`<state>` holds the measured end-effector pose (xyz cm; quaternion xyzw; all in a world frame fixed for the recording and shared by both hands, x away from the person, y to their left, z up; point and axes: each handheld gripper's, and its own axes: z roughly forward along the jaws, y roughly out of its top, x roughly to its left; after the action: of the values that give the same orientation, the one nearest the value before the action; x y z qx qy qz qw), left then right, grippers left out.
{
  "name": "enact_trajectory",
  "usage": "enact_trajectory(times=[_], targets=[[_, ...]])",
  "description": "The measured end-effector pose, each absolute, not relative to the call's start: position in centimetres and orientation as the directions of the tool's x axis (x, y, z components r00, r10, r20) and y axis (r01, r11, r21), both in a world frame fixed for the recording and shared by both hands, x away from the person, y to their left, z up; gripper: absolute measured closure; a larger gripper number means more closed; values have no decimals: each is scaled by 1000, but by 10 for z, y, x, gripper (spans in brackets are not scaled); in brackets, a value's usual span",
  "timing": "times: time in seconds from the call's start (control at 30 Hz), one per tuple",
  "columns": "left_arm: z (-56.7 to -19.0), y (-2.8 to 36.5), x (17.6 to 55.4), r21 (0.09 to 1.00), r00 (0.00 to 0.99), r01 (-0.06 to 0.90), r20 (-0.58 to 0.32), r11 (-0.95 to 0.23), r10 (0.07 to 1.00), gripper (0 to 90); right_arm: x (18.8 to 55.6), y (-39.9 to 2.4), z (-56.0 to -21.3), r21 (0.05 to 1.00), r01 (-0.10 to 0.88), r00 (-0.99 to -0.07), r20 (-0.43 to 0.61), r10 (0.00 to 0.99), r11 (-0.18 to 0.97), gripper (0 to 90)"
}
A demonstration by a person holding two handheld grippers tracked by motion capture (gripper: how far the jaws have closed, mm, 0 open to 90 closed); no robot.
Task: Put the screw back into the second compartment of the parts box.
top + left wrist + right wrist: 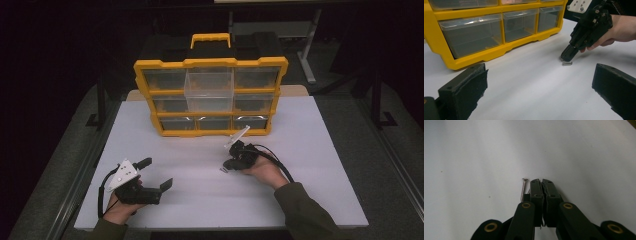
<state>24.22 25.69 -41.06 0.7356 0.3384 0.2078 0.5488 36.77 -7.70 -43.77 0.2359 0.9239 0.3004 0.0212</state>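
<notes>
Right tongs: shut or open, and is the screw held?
Shut. The right tongs have their jaws together; the screw lies beside them on the table, not gripped.

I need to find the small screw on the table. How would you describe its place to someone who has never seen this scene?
Start at the yellow drawer cabinet standing at the back of the white table. In front of it, the right tongs point down at the table, shut. The screw lies beside their tips, a thin silvery piece, the one loose small thing there.
</notes>
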Motion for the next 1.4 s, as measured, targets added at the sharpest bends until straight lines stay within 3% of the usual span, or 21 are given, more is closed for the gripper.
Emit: enact_trajectory(times=[0.93,1.4], targets=[[-409,255,242,951,705,244,-40,-190,708,0,366,-90,-423,558,420,-891,101,443,716,870],[-410,253,242,951,711,242,-40,-192,702,0,365,-112,-400,606,427,-883,118,454,672,868]])
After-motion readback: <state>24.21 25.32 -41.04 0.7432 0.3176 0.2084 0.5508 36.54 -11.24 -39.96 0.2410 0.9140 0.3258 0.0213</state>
